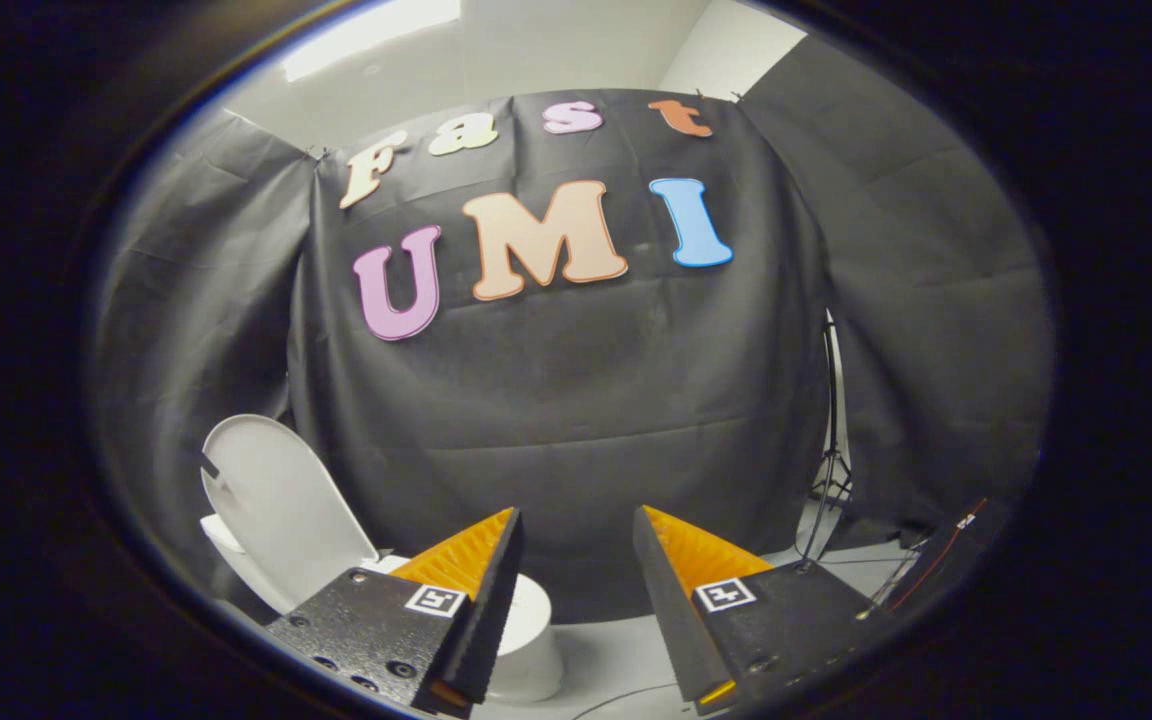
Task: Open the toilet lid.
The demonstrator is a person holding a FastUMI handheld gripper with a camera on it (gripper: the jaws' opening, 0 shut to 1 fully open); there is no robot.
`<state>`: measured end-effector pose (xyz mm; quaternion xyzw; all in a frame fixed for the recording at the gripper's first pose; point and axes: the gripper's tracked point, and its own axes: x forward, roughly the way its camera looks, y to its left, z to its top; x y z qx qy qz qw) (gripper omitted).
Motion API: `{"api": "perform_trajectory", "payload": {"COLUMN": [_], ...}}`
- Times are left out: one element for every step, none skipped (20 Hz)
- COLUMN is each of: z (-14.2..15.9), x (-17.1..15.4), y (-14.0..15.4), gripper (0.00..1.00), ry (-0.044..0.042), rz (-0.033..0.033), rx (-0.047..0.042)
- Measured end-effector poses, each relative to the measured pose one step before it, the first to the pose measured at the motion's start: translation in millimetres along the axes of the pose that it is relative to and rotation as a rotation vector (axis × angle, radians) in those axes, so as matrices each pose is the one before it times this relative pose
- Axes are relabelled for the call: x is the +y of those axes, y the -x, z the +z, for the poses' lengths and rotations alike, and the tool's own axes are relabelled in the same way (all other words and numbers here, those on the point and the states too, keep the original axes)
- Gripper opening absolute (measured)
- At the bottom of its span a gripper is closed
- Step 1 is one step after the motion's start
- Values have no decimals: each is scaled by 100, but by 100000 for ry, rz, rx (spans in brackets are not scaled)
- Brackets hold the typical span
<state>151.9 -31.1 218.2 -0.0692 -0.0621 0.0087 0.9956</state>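
Note:
A white toilet (531, 640) stands on the floor, low and to the left of my fingers, partly hidden behind the left finger. Its white lid (276, 500) stands raised, leaning back toward the black cloth wall. My gripper (576, 525) is open, with a wide gap between the fingertips and nothing held. It hangs above and to the right of the toilet, clear of the lid, pointing at the wall beyond.
Black cloth (586, 400) walls the booth behind and on both sides. A thin black tripod stand (829, 450) rises at the right, with cables (896, 575) trailing on the pale floor (626, 660) near its feet.

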Motion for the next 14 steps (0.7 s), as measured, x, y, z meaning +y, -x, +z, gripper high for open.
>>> {"api": "perform_trajectory", "payload": {"z": [302, 432, 148, 183, -178, -158, -453, -610, -765, -765, -722, -950, -882, -647], "x": [-758, -922, -866, -781, -779, -599, -502, -235, 6, -304, -999, -771, -289, -161], "y": [-565, -412, -339, -228, -112, 166, 344, 578, 764, 638, 487, 445, 413, 357], "gripper": [68, 66, 64, 63, 62, 62, 61, 61, 61, 59, 59, 60, 60, 59], "ry": [531, 758, 852, 960, 921, 1300, 1962, 3004, 2218, 861, 724, -26, -834, -1462], "rz": [642, -2, 394, 185, 136, 581, 598, 2499, 3180, 1644, -936, -1581, -218, -295], "rx": [-1155, -997, -669, -518, 448, 630, 811, 1339, 1583, 1739, 2007, 2901, 2376, 1917]}}
